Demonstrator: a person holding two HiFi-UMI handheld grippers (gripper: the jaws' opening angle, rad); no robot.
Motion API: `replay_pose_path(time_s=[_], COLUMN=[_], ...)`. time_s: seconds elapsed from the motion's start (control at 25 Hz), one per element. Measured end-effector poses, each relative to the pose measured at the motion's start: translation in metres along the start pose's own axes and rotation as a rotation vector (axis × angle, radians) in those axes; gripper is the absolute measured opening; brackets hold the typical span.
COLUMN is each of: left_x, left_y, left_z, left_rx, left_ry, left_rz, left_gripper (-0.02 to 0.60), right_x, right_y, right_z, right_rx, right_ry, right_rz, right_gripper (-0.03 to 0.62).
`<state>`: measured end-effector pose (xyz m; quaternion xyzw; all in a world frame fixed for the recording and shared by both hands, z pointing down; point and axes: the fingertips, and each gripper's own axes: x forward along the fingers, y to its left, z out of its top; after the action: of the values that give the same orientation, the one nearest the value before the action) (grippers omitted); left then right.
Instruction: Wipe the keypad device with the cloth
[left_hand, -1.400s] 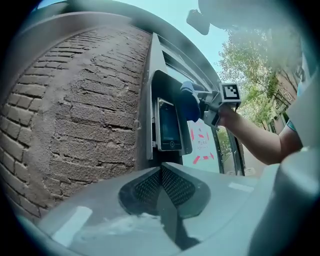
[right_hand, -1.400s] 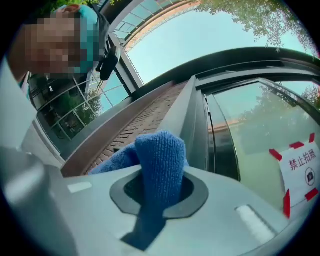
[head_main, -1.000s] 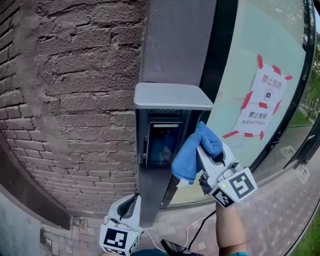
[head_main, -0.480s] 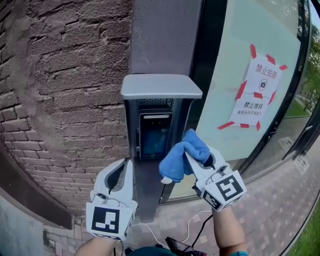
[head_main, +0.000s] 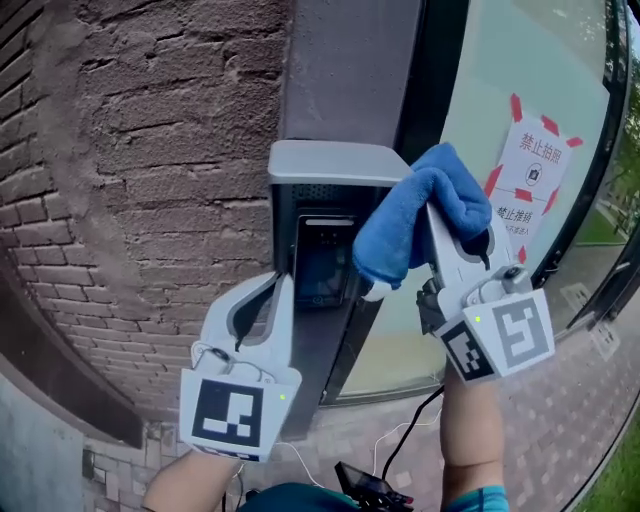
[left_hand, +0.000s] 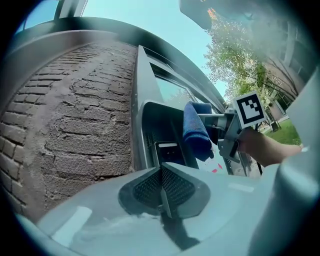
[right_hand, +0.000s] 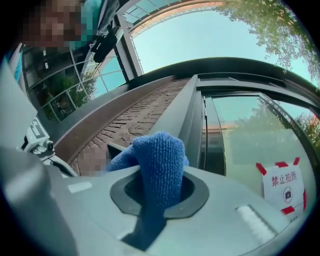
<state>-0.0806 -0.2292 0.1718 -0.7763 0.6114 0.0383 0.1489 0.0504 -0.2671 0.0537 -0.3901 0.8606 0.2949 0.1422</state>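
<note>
The keypad device (head_main: 322, 262) is fixed on a grey pillar (head_main: 350, 60) between a brick wall (head_main: 150, 150) and a glass pane that carries a paper notice (head_main: 535, 170). It sits recessed in a dark housing under a small grey hood (head_main: 335, 162).

The right gripper (head_main: 432, 212) has its jaws clamped on the blue cloth (head_main: 400, 240). In the right gripper view the cloth fills the gap between the jaws and swells out beyond them. The bundle is at the right corner of the hood, above and to the right of the screen, and I cannot tell if it touches the hood.

The left gripper (head_main: 278, 290) has its jaws pressed together with nothing between them. It points up at the lower left side of the housing; contact there cannot be judged.

The cloth looks like microfibre, so I judge it light, soft and limp. It seems well held, pinched in its middle, so a thick cushion stands in front of the jaw tips. This cushion should meet the device, not the hard jaws.

The device itself is stiff and mounted, so it needs no holding. Its dark screen looks glossy and probably scratches or reacts to pressing, so gentle pressure is wise. Because the hood hangs over it, I think the cloth must come in from the front and lower, not from above.
</note>
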Motion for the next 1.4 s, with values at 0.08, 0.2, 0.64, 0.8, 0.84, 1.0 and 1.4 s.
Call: replay_pose_path(time_s=[0.08,0.2,0.64,0.8,0.84,1.0,1.4], left_x=[0.004,0.007,0.003,0.001,0.0,-0.003,-0.023], left_y=[-0.002,-0.01,-0.029,-0.029,-0.028,-0.02,0.011], left_z=[0.004,0.002,-0.052,-0.059,-0.058,-0.046,-0.032], left_rx=[0.003,0.005,-0.035,-0.045,-0.042,-0.03,-0.016], left_ry=[-0.009,-0.012,0.08,0.093,0.092,0.075,0.041], left_rz=[-0.012,-0.031,-0.061,-0.052,-0.049,-0.038,0.026], left_gripper=[-0.008,-0.008,-0.008,-0.008,-0.008,-0.008,-0.008], right_x=[-0.001,-0.006,-0.069,-0.071,-0.066,-0.038,0.004], right_y=[0.007,0.025,0.074,0.064,0.054,0.015,-0.005], right_z=[-0.015,-0.042,-0.158,-0.142,-0.123,-0.036,0.0], right_rx=[0.005,-0.013,0.089,0.111,0.112,0.044,0.036], right_ry=[0.034,0.088,0.389,0.347,0.298,0.104,0.06], right_rz=[0.006,0.023,0.15,0.16,0.135,0.067,0.084], right_gripper=[0.037,0.035,0.037,0.043,0.043,0.043,0.042])
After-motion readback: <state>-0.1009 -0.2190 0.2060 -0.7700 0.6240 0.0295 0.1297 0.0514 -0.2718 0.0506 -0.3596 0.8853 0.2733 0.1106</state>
